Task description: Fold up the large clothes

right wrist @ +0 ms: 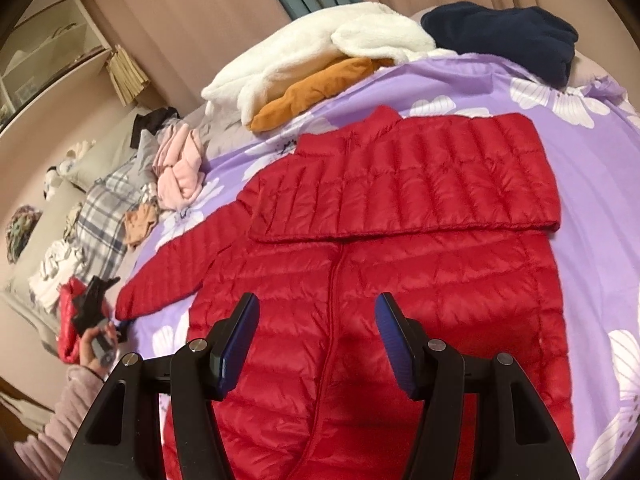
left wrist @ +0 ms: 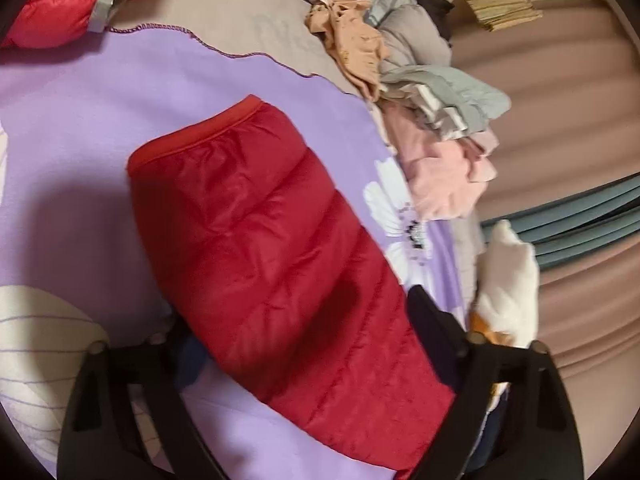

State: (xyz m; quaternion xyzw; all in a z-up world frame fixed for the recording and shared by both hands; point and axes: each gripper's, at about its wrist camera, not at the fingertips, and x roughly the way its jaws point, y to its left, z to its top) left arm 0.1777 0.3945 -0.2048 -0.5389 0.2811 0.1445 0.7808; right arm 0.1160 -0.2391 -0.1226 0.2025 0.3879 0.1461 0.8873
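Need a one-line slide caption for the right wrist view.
Red puffer jacket on a purple floral sheet, one sleeve folded across its chest, open right hand-held gripper above.

Your bed (right wrist: pixel 592 208) wears a lilac flowered sheet; the red jacket (right wrist: pixel 400 240) lies mid-frame, clothes piles (right wrist: pixel 320 52) along the top.
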